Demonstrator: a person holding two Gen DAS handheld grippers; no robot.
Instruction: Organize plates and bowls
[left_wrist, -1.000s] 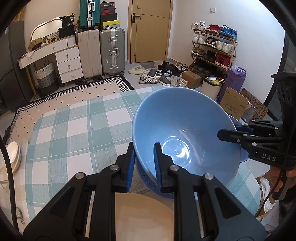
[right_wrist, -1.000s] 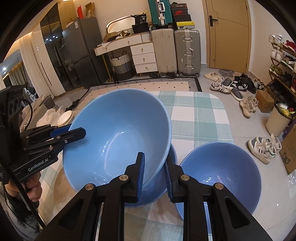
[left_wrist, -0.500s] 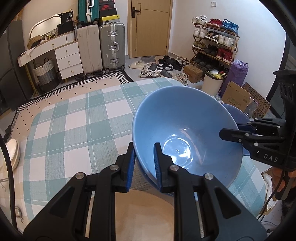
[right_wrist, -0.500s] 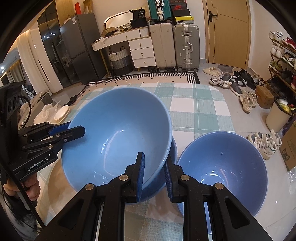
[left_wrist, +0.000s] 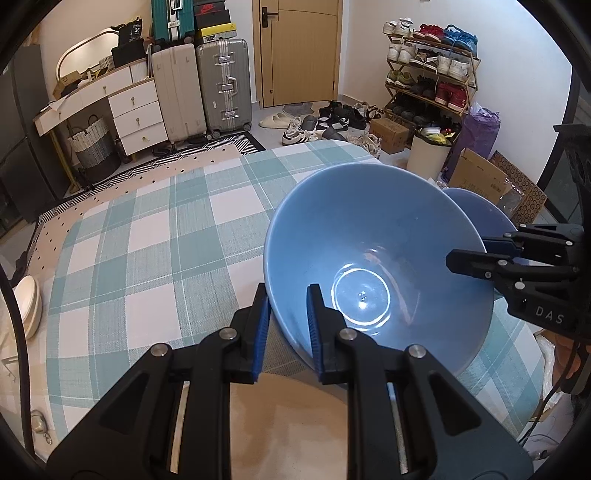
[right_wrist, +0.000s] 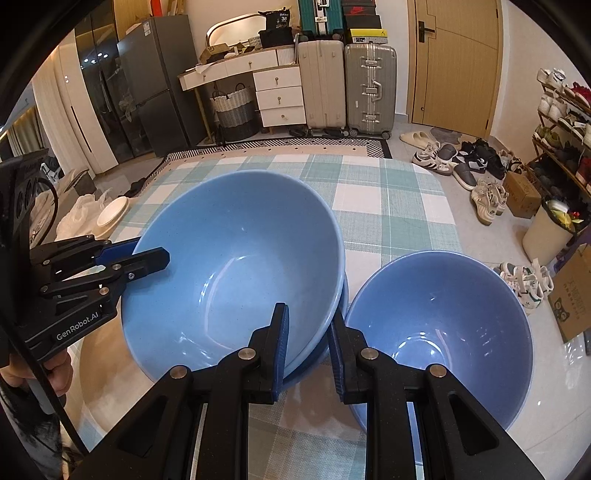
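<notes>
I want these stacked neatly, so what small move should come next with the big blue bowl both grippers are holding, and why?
Probably ease the big blue bowl straight down. Left gripper and right gripper both clamp its rim, and it sits tilted in a second blue bowl, not yet nested level.

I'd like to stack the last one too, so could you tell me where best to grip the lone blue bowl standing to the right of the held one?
Grip the lone bowl by its thin rim, one finger inside and one outside, from above on its near side. Its wide flaring wall offers no other hold.
</notes>
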